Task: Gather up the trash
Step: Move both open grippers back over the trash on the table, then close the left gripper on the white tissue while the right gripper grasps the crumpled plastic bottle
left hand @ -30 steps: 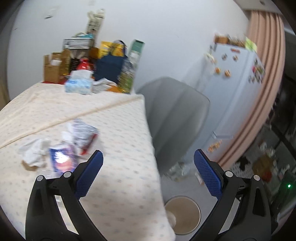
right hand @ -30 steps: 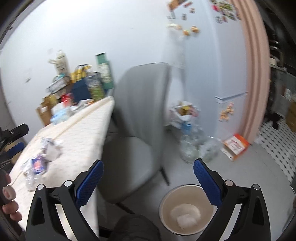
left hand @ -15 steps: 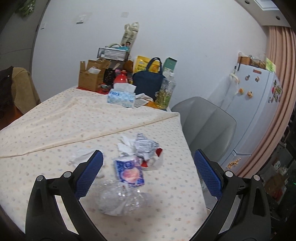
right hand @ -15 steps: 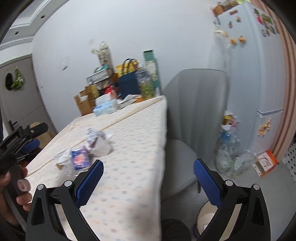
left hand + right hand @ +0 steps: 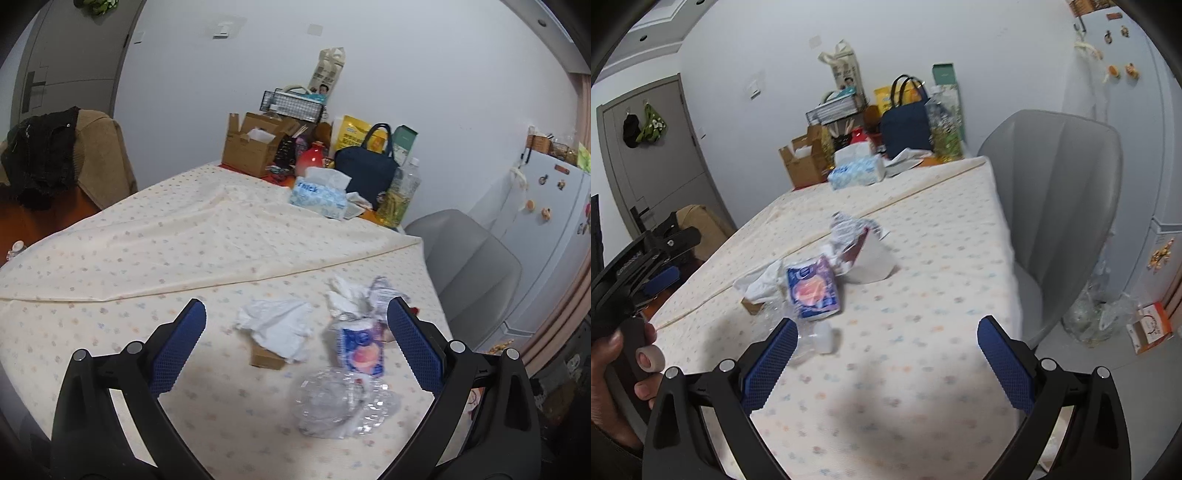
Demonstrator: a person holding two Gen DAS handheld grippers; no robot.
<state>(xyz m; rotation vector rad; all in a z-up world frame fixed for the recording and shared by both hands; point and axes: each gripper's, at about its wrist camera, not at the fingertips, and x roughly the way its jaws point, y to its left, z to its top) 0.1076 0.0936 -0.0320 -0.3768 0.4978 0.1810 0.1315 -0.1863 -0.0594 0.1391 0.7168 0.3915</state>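
Litter awaits pickup on a cloth-covered worktop (image 5: 155,258): the left claw (image 5: 295,341) hangs over the heap with its blue pads spread wide and nothing between them, while the right claw (image 5: 884,354), equally wide and empty, faces the same pile from the near right edge of the worktop.

The trash sits bunched together toward the right side of the worktop, well apart from the tissue box (image 5: 319,194) and bags at the far end. Nearest lies a crushed clear plastic bottle (image 5: 341,400); just beyond it a blue and purple printed wrapper (image 5: 360,350); to the left a crumpled white tissue (image 5: 275,326) draped over a small brown cardboard piece (image 5: 266,358); farthest, a torn foil and paper packet (image 5: 380,291) with more white paper.

All of it looks feather-light and easily crushed, so a firm squeeze should do no harm. The bottle is probably the awkward one: smooth, springy and liable to skid out of the pads, best pinched across a flattened fold or at the neck. The tissue is soft and should bunch readily if taken at its raised middle. The glossy wrapper may slide; a grip across its narrow width seems safest. The cardboard is stiff and flat, likely needing an edge lifted first.
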